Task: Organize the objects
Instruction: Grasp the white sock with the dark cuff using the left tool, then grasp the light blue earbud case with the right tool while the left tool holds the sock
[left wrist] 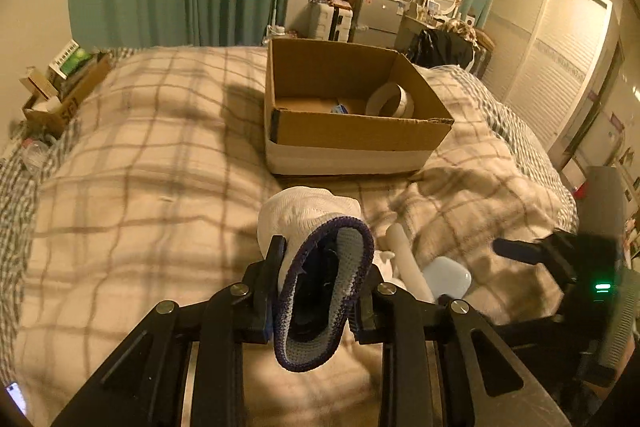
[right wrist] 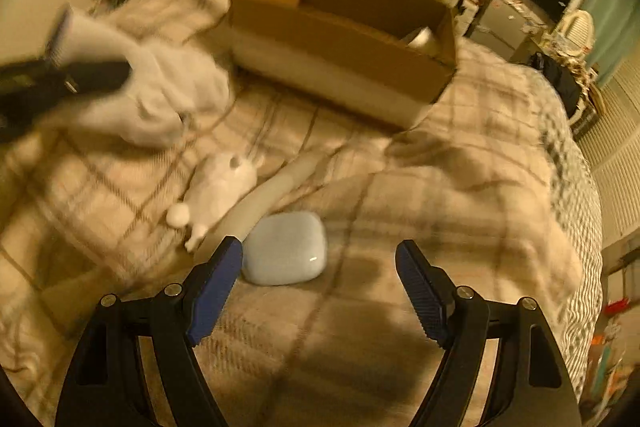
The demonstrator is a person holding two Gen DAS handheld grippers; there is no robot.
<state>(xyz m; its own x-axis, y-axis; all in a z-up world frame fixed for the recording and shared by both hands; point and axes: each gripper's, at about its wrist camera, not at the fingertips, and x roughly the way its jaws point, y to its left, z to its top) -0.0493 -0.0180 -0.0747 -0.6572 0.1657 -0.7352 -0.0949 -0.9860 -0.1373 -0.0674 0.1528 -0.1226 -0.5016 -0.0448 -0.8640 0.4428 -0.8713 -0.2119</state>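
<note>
**— Which of your claws is nearer the box, and what does it carry?**

— My left claw (left wrist: pixel 320 279) is pinching a white knitted sock with a purple-trimmed cuff (left wrist: pixel 316 267). The open brown cardboard box with a white lower band (left wrist: pixel 352 135) sits straight ahead of it, toward the far middle of the plaid-blanketed bed (left wrist: pixel 140 147), so I judge the coming move to be a plain forward carry.

**— How does the sock lie?**

— Its long axis runs along my fingers: cuff mouth facing back at me, toe pointing toward the box.

**— And the right?**

— My right claw (right wrist: pixel 320 287) is spread wide, holding nothing. A pale blue rounded plastic case (right wrist: pixel 284 249) lies on the bed just beyond my left fingertip (right wrist: pixel 224 267), beside a white tube (right wrist: pixel 260 199) whose long axis slants toward the box.
</note>
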